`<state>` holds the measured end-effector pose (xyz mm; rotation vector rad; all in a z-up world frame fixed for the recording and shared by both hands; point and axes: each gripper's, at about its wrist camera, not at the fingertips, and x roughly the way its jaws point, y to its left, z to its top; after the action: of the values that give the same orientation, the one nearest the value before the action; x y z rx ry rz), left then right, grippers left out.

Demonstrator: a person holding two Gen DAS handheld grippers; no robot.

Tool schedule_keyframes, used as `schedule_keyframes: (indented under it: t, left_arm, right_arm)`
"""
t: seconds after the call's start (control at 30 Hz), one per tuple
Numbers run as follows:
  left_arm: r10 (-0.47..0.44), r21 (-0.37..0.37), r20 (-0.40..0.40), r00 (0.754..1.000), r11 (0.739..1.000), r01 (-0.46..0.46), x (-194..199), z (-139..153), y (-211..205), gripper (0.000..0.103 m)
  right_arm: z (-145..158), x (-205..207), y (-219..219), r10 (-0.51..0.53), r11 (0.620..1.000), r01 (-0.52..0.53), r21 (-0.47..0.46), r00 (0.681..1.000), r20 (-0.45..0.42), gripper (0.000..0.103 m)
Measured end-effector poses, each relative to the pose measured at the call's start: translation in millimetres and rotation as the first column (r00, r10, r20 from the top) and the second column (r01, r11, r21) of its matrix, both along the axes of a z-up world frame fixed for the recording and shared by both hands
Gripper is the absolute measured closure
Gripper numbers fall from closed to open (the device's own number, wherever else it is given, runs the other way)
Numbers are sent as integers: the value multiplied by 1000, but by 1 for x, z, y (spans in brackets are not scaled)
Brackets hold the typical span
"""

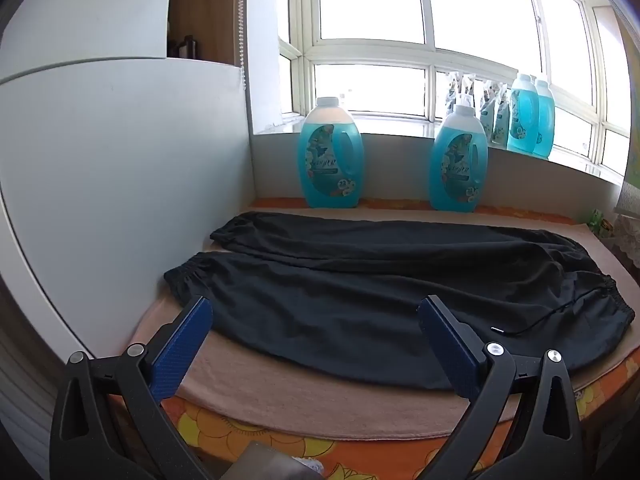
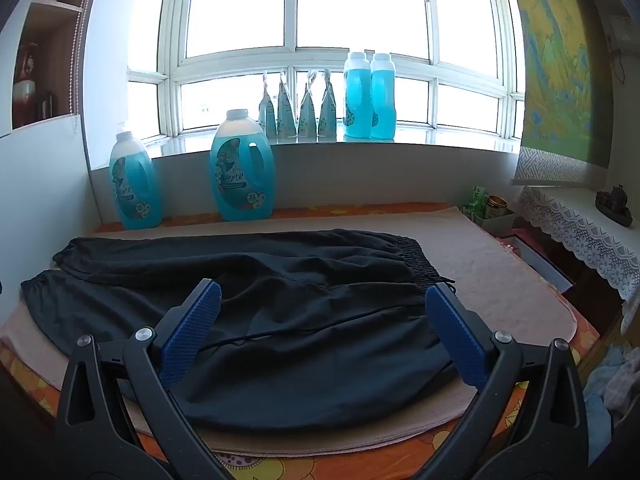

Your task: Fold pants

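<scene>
Black pants lie spread flat on a beige towel, legs pointing left, elastic waistband at the right with a loose drawstring. They also show in the right wrist view. My left gripper is open and empty, above the near edge of the front leg. My right gripper is open and empty, above the waist end of the pants; its blue pads hold nothing.
Two blue detergent bottles stand at the back of the surface, more bottles and pouches on the windowsill. A white panel closes the left side. A lace-covered shelf and small items stand at the right.
</scene>
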<state>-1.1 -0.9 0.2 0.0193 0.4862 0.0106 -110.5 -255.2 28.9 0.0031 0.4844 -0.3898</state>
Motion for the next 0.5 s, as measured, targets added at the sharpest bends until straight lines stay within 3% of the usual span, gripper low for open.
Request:
schedule_keyframes:
  t: [0.23, 0.27, 0.5]
  left_arm:
    - [-8, -16, -12, 1000, 1000, 8, -4, 7, 3, 1]
    - [-9, -16, -14, 1000, 1000, 9, -4, 8, 3, 1]
    - [-9, 0, -19, 1000, 1000, 9, 3, 9, -6, 1]
  right_arm:
    - [-3, -3, 3, -16, 1000, 15, -24, 1000, -15, 0]
    - [-4, -11, 1, 25, 999, -25, 25, 1000, 0, 0]
    - [-7, -8, 0, 25, 999, -25, 21, 1000, -4, 0]
